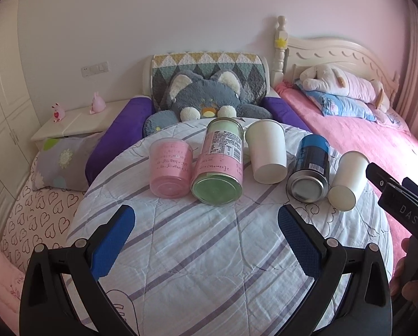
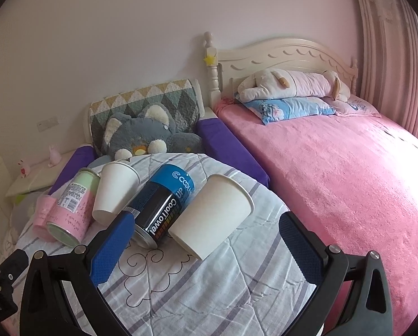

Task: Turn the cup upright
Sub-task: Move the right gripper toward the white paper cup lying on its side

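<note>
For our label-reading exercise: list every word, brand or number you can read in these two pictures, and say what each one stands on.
"CoolTowel" – side of the blue and black can.
"UP" – same can, near its blue band.
"DAS" – black body of the right gripper, seen from the left wrist view.
Printed label and barcode on the pink and green canister: too small to read.
Handwriting on the pink cup: illegible.
Barcode on the can: unreadable.
</note>
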The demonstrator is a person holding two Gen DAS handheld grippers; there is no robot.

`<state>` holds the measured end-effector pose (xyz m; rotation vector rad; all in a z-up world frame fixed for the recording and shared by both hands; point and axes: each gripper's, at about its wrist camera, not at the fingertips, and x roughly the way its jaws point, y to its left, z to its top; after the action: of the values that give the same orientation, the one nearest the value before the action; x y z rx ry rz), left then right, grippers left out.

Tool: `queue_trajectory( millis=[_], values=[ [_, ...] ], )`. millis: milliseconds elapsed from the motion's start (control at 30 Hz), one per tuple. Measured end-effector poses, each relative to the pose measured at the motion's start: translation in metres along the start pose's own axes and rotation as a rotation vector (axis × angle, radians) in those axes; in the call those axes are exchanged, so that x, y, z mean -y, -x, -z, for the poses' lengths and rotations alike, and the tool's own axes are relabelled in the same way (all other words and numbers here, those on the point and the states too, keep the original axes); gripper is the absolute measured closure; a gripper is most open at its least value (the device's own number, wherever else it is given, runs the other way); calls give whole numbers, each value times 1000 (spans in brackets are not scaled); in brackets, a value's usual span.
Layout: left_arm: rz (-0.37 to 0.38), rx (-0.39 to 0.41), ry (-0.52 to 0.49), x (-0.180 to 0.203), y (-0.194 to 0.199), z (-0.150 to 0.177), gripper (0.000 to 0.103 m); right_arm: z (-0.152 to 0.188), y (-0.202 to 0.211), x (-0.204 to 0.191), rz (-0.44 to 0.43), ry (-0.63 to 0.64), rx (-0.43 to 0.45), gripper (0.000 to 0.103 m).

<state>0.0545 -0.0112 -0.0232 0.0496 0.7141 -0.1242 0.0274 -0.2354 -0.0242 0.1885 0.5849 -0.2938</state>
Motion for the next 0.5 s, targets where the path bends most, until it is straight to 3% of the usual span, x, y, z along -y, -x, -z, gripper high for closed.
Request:
queue_trajectory(
  millis=[500],
  values=[
    [-10,42,-9,8,2,-10,0,1,-2,3,-4,-16,-8,0]
  ],
)
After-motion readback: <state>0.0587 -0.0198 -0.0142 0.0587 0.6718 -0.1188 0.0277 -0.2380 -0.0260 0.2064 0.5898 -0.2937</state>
